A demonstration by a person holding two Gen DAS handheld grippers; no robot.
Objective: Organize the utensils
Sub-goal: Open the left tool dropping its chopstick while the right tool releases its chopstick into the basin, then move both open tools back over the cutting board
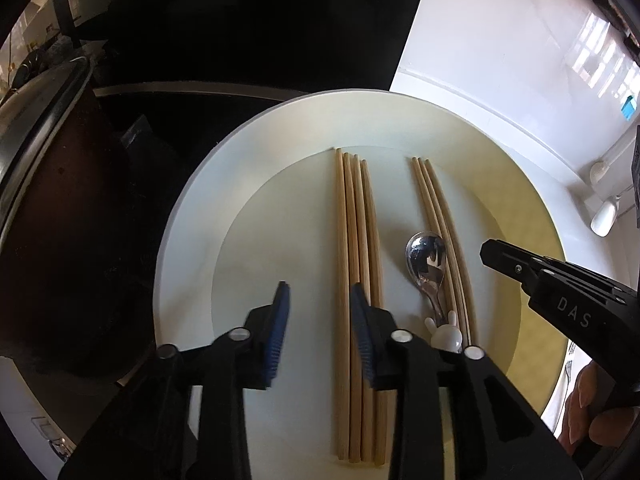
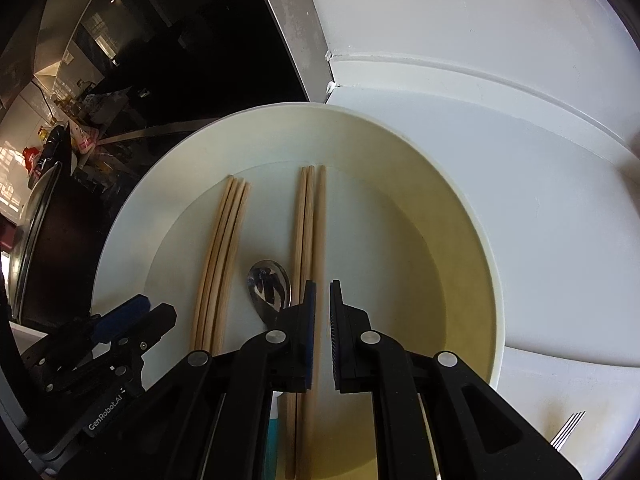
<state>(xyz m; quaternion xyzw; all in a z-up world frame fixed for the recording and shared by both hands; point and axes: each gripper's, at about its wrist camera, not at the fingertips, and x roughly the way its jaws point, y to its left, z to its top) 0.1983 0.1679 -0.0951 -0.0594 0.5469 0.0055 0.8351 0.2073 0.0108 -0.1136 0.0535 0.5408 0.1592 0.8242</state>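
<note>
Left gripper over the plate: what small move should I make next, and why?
Probably lift the left gripper straight up, clear of the plate. Its jaws stand open with nothing pressed between the pads, and the four chopsticks already lie flat and side by side on the plate, partly under one finger. A straight lift seems least likely to knock them askew.

A white countertop (image 2: pixel 540 208) with a glossy sheen fills the right side of both views, with a raised seam curving across it and bright window reflections at its far right edge. To the left lies a black glass surface (image 1: pixel 240 40) edged by a metal strip (image 2: pixel 280 32), dark and mirror-like. At the far left, a cluttered shelf or counter (image 2: pixel 60 128) sits in daylight, its items too small to make out.
</note>
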